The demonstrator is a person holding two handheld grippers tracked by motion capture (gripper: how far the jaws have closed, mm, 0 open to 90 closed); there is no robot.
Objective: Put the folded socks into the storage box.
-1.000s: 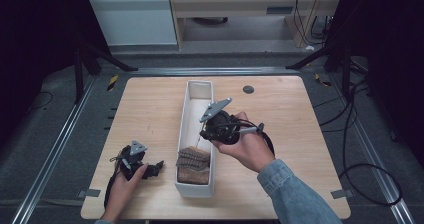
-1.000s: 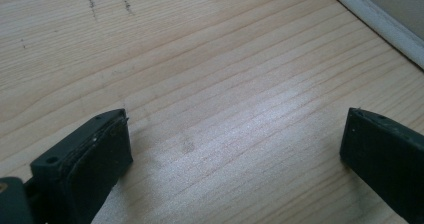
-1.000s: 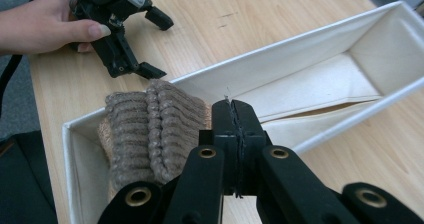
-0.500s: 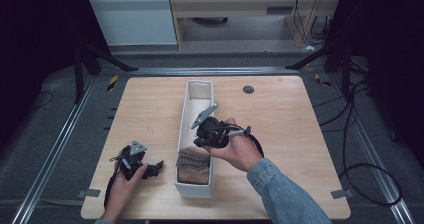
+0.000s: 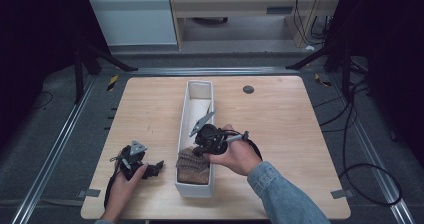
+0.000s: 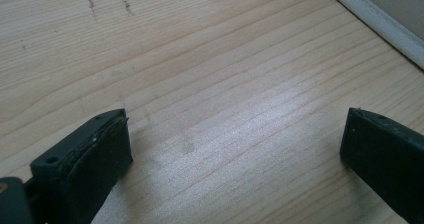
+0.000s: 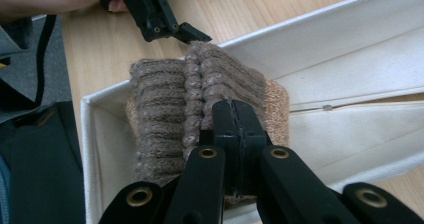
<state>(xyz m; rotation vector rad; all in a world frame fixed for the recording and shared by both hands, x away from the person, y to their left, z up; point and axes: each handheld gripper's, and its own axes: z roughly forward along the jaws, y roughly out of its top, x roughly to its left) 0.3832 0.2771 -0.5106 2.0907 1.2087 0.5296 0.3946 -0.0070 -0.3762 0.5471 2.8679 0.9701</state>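
One white bin (image 5: 192,134) holds brown knitwear (image 5: 194,165); right tool (image 7: 234,119) clenched empty above, left tool (image 6: 235,149) released.

A long box (image 5: 196,134) sits in the middle of the table (image 5: 285,119). A knitted bundle (image 5: 193,165) lies in its 6 o'clock end. The left gripper (image 5: 155,168) rests at the box's 9 o'clock side.

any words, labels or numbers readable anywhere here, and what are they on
None can be read.
White box: plain walls, no print.
Knitted brown cloth: no tag visible.
Wooden table: only grain and small dark marks.
Both claws, left and right: plain black, no lettering.
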